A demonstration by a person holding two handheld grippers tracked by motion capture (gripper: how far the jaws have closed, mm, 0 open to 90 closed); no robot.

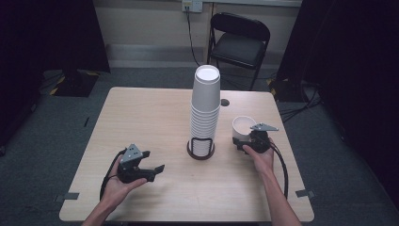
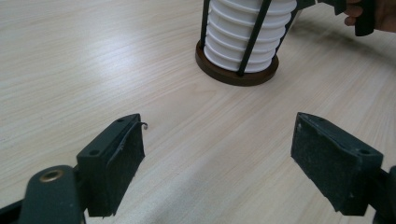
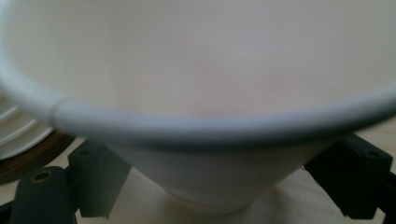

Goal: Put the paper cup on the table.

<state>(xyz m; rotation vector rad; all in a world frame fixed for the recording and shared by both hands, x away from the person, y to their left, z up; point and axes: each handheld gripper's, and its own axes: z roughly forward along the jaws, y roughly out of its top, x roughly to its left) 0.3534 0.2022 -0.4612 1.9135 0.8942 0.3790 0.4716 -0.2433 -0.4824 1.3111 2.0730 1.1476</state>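
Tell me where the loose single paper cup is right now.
In the high view the single paper cup stands mouth up on the table's right side, just right of the cup stack, between the jaws of the right gripper.

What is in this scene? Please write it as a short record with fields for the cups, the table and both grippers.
Stack: tall stack of white paper cups, upside down in a black wire holder on a round brown base
Single cup: white paper cup, mouth up, right of the stack
Right gripper: jaws on both sides of the single cup; contact unclear
Left gripper: open, holding nothing, above the light wooden table
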